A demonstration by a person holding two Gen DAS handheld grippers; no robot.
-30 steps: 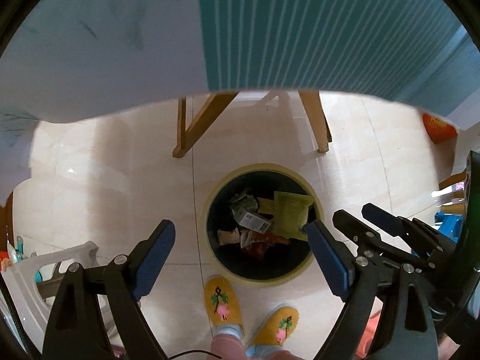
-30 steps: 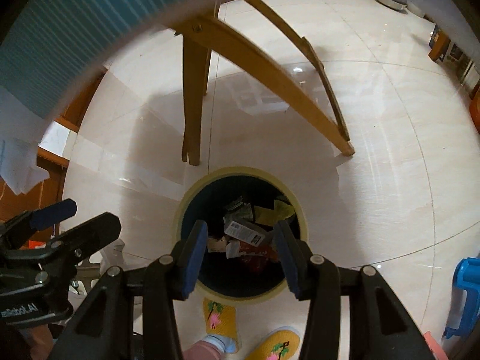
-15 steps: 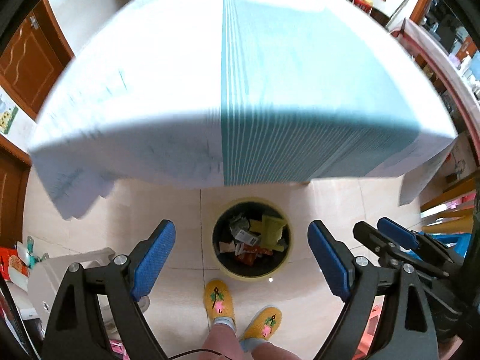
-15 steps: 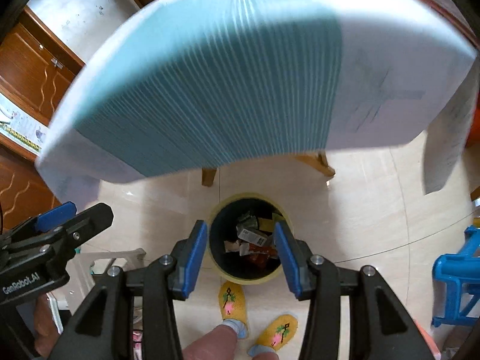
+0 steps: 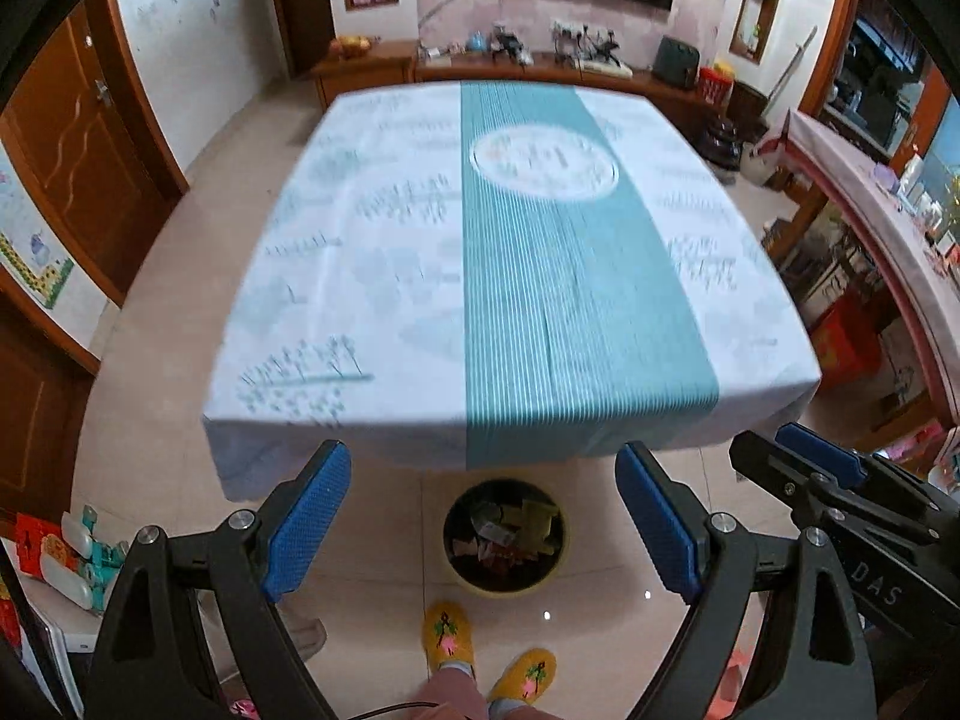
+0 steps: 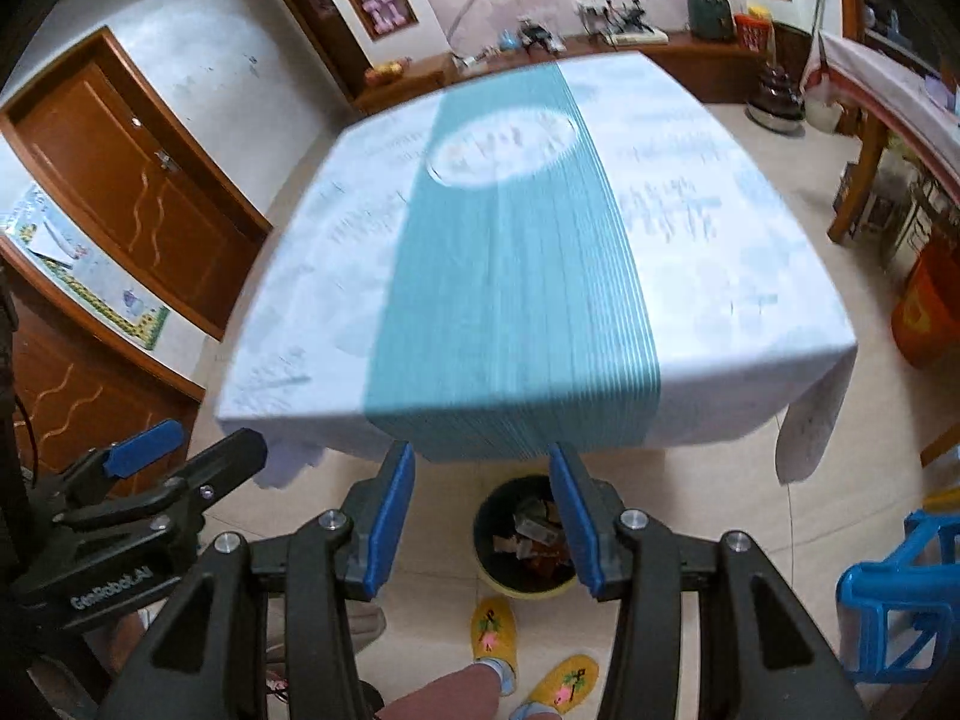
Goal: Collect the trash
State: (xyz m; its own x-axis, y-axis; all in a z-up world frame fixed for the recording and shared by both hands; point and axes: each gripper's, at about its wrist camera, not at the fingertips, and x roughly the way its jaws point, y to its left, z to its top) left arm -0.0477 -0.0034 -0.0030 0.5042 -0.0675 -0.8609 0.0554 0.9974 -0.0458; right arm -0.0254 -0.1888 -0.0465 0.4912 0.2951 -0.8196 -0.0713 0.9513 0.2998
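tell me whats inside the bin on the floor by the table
The bin holds a loose heap of wrappers: a yellow-green packet, red and orange ones, a white label. Whatever lies beneath that top layer is covered, and the right view's claw finger hides part of the opening.

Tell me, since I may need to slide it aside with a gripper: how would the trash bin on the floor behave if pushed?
The trash bin would probably slide easily, since it stands on glossy tile. It looks light: only wrappers show inside. A push near its rim might tip it.
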